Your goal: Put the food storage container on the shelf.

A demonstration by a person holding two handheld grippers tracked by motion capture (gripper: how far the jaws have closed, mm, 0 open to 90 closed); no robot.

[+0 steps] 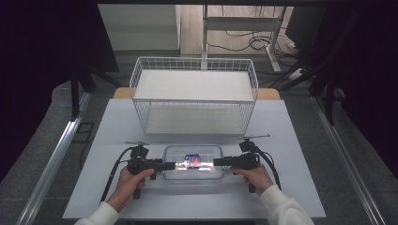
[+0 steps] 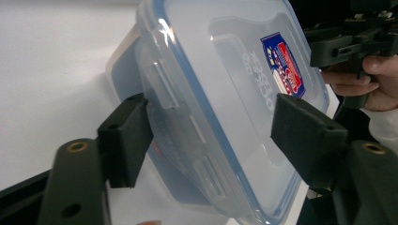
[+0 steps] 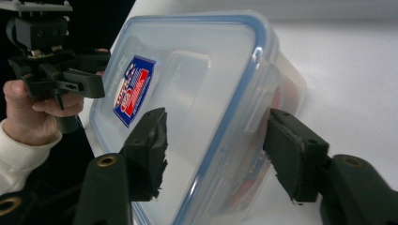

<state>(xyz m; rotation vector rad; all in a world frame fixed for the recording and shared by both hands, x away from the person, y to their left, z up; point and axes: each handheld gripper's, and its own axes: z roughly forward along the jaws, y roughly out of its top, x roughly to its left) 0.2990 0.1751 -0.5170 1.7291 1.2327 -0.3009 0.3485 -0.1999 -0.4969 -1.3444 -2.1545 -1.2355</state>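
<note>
While the clear lidded food container point(image 1: 193, 162) sits on the white table point(image 1: 117, 136) in front of the wire basket point(image 1: 194, 96), the left gripper point(image 1: 171, 165) and right gripper point(image 1: 217, 162) flank its ends, each with jaws spread wide around a lid edge, not clamped.

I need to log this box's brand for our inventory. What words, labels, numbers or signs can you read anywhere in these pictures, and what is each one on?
Sticker on the lid of the clear plastic box: a red, white and blue badge; its words are too blurred to read.
Raised lettering moulded into the lid beside the sticker: letters are visible, but not clear enough to quote.
Wire basket, table and both grippers: no text visible.
</note>
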